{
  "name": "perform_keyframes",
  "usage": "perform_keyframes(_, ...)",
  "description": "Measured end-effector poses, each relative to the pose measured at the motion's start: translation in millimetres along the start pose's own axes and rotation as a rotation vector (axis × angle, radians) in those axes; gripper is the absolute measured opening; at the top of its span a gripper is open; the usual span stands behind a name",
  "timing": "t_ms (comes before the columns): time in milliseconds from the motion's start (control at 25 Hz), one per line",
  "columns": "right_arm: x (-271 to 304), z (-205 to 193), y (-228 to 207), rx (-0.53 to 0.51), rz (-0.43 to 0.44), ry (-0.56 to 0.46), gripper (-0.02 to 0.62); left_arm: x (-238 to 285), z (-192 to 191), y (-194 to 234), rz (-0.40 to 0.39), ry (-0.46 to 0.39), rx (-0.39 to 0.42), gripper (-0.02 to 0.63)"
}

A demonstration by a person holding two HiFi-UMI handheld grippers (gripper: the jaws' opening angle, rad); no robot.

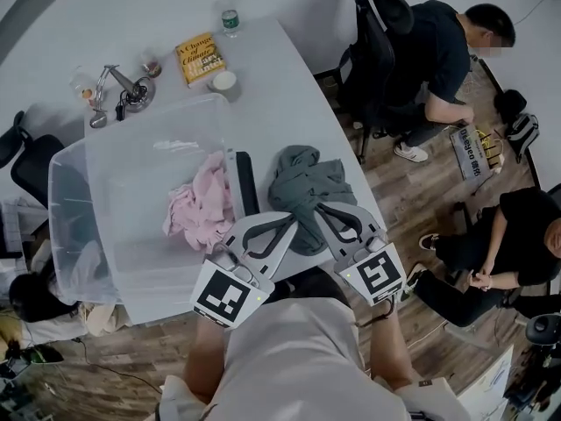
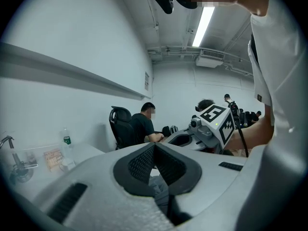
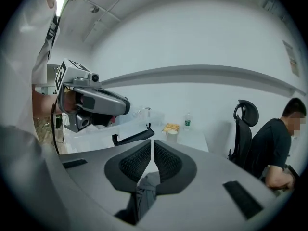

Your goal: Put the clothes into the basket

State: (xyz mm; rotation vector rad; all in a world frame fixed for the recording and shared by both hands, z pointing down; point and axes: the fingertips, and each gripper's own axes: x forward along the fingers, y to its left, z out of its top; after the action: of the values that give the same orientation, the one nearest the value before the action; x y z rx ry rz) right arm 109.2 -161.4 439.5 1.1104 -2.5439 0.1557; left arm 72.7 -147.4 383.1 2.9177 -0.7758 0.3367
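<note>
Garment (image 1: 302, 182): grey, soft, crumpled, stretching lengthwise ahead of the jaws.
Left gripper (image 1: 294, 220): clamping its near edge.
Right gripper (image 1: 320, 209): clamping likewise.

Basket (image 1: 123, 182): clear plastic bin, upright, open-topped, on the left half of the white table (image 1: 289, 77). Pink garment (image 1: 200, 207): crumpled heap inside, against the basket's 3 o'clock wall. Grey-green garment (image 1: 308, 187): bunched pile on the table, outside, just beside the basket at its 3 o'clock. Its 6 o'clock edge is pinched by the left gripper (image 1: 294, 220) and the right gripper (image 1: 320, 210).
</note>
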Motion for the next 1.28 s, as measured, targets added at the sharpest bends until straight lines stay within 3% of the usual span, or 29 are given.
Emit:
perform_keyframes(240,6.9,-30.0,-14.4,0.01,-0.027,0.078,0.012,20.3,-11.3,-6.8,-0.063,0.068,0.069,0.006)
perform_keyframes(920,37.4,-131.5,-18.7,-0.02,0.063,0.321,0.238,59.5,-27.4,-8.1,-0.107,0.194,0.058,0.006)
perform_keyframes(1280,51.1,-174.3,-11.7,-0.026,0.095,0.408,0.302,68.9,-36.3,-13.0,-0.137,0.256,0.064,0.006)
